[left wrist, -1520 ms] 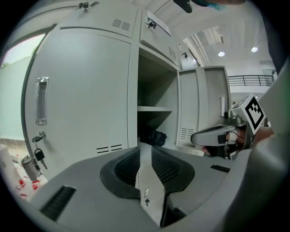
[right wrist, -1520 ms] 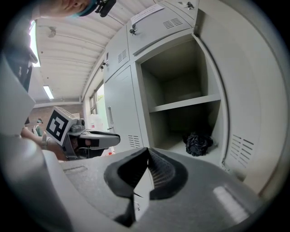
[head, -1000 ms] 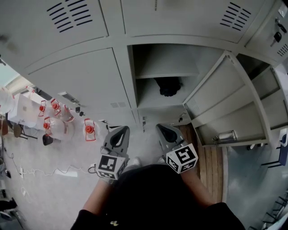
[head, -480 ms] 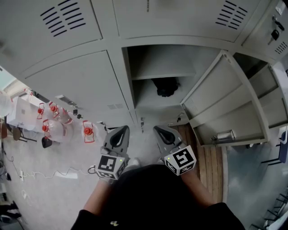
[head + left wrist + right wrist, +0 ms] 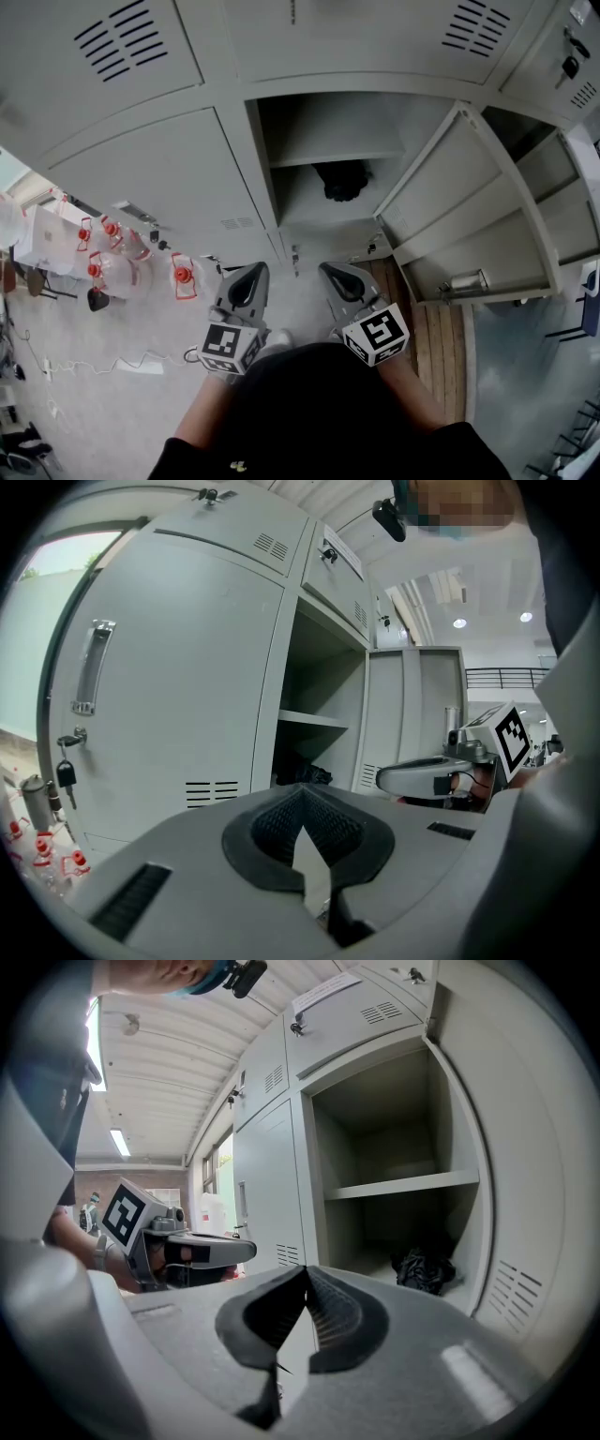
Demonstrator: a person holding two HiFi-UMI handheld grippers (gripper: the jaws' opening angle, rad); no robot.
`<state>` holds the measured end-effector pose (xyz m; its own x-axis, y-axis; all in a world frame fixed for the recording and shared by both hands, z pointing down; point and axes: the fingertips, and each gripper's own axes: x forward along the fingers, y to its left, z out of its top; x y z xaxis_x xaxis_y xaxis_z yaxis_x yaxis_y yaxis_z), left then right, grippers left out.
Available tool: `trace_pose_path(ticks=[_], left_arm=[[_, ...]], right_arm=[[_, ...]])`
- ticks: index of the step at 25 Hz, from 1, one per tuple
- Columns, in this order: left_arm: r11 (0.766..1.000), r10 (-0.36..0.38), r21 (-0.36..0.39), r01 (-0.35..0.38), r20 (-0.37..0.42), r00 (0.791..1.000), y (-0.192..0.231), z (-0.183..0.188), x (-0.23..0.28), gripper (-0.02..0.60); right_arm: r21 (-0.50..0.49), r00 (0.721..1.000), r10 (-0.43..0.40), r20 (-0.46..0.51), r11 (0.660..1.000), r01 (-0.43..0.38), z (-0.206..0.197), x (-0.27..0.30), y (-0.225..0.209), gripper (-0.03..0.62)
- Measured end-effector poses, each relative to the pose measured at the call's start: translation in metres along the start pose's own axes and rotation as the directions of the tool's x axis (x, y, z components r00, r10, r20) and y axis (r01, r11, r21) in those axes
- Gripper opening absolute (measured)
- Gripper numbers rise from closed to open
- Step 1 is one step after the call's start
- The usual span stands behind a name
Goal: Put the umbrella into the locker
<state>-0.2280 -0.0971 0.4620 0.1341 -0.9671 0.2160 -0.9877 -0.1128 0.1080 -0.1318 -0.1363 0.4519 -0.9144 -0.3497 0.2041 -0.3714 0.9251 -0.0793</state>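
The locker ahead of the right gripper stands open, with free room above its shelf; below it a black umbrella fills the back. The swung-out door walls that gripper's right side, and a closed door faces the left gripper.

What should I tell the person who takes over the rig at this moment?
Left gripper: shut, empty.
Right gripper: shut, empty. Both are side by side in front of the open locker.
Umbrella: a dark bundle in the locker's lower compartment, under the shelf.
Done: the umbrella appears to be inside.
Left: the door stands open; close it if that is wanted.
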Motion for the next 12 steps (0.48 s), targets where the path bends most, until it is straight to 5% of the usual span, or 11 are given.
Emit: trace_pose_path(ticks=[12], left_arm=[[0.999,-0.053,0.000,0.053,0.004,0.999,-0.016,0.007,0.007,0.009]], right_arm=[[0.005,1.000,-0.011,-0.005,1.000,0.011,-0.003,-0.005,-0.004,-0.003]])
